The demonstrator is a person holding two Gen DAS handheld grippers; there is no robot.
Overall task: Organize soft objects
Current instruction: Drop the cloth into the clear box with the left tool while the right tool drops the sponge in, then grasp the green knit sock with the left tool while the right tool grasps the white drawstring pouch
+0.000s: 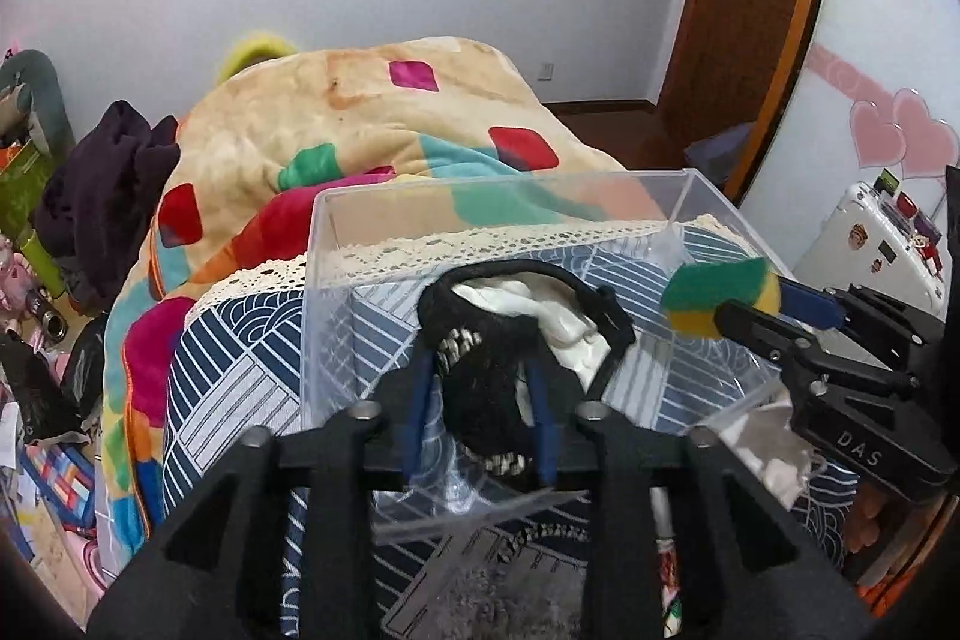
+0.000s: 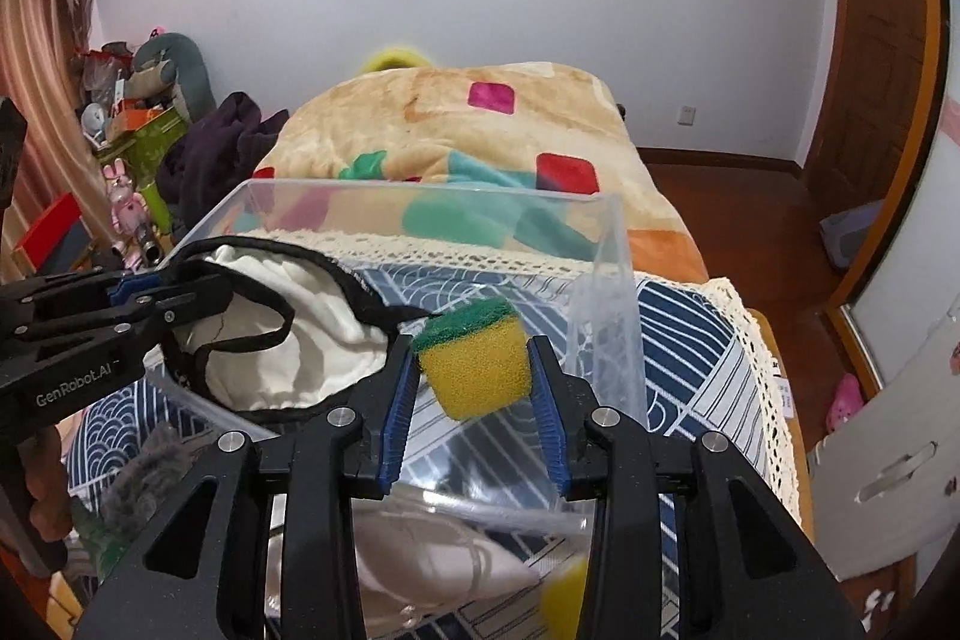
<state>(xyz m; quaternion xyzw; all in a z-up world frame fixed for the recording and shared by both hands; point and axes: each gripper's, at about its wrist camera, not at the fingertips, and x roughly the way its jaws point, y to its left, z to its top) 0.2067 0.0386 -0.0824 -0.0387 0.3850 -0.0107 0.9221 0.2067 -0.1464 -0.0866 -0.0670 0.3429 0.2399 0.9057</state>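
My left gripper (image 1: 480, 370) is shut on a black and white eye mask (image 1: 528, 310) and holds it over the clear plastic box (image 1: 336, 220). The mask also shows in the right wrist view (image 2: 288, 328), with the left gripper (image 2: 174, 301) at the left. My right gripper (image 2: 474, 358) is shut on a yellow sponge with a green scrub top (image 2: 474, 364), held above the box (image 2: 606, 244). In the left wrist view the sponge (image 1: 714, 292) and right gripper (image 1: 744, 316) are at the right.
The box stands on a blue patterned cloth with a lace edge (image 2: 690, 334). A colourful blanket (image 1: 336, 124) lies beyond. A grey fuzzy item (image 2: 144, 484), a white mask (image 2: 432, 562) and a second yellow sponge (image 2: 567, 598) lie near me. Clutter (image 1: 36, 280) is on the left.
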